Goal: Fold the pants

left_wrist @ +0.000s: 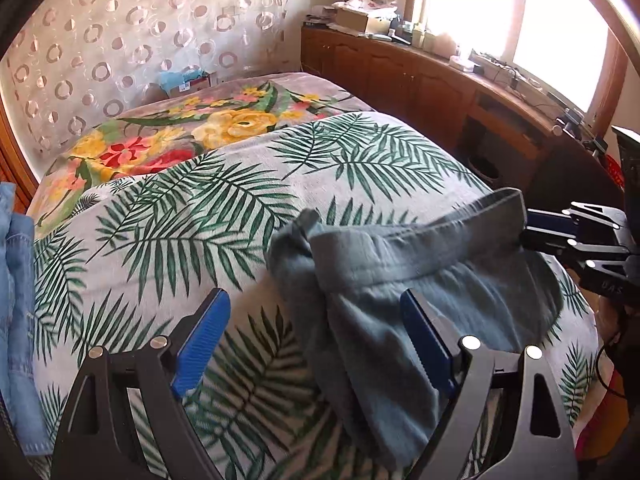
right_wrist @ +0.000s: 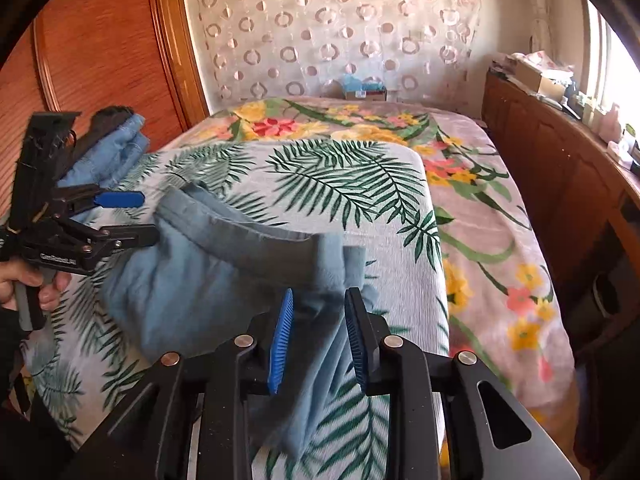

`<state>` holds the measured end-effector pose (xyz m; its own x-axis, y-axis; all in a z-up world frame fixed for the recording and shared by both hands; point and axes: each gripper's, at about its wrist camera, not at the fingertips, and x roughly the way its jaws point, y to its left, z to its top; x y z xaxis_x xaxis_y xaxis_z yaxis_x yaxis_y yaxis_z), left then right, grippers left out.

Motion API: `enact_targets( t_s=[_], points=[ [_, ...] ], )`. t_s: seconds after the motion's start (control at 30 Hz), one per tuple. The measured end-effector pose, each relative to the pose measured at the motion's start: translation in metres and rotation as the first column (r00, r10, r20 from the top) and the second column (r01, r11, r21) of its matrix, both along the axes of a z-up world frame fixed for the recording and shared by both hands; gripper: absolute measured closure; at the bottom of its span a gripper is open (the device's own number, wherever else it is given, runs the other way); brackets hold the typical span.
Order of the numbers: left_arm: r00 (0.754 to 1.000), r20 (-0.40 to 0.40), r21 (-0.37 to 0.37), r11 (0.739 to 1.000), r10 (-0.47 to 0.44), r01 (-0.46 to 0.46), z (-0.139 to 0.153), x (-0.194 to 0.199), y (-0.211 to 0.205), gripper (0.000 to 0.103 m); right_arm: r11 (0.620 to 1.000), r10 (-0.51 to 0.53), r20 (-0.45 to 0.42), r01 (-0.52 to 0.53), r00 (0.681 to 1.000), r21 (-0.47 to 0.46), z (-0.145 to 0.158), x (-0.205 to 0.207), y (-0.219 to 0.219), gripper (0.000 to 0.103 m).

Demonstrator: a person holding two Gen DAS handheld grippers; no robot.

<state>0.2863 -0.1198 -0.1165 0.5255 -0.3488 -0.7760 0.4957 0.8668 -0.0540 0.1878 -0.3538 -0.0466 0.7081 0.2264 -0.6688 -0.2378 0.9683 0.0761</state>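
Blue-grey pants (left_wrist: 400,280) lie rumpled on the palm-leaf sheet (left_wrist: 200,220), waistband raised. My left gripper (left_wrist: 316,308) is open, its fingers astride the left end of the pants. It also shows in the right wrist view (right_wrist: 142,216), jaws apart at the waistband's left corner. My right gripper (right_wrist: 318,304) is partly open with pants cloth (right_wrist: 224,268) hanging between its blue pads, not pinched. In the left wrist view it (left_wrist: 528,226) sits at the waistband's right end.
Folded denim (left_wrist: 16,280) lies at the bed's left edge, also in the right wrist view (right_wrist: 116,148). A floral blanket (right_wrist: 480,220) covers the far and right side of the bed. Wooden cabinets (left_wrist: 400,76) line the window wall; a wooden wardrobe (right_wrist: 100,40) stands left.
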Motion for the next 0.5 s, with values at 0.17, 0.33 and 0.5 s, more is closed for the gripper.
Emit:
enact_targets(
  t_s=[0.17,0.33,0.5],
  points=[
    [1.000,-0.022,0.007,1.000,-0.003,0.004,-0.009,0.018,-0.002,0.015,1.000,-0.011,-0.022,0.011,1.000,-0.003,-0.001,0.026,-0.007,0.073],
    [0.998,-0.055,-0.003,1.000,-0.010,0.010,-0.018,0.023,-0.001,0.015,1.000,-0.017,-0.036,0.017,0.999,0.015,-0.008,0.032,-0.008,0.071],
    [0.997,-0.072,-0.010,1.000,-0.016,0.016,-0.024,0.023,-0.003,0.015,0.997,-0.051,-0.062,0.054,0.997,0.050,-0.007,0.030,-0.011,0.069]
  ],
)
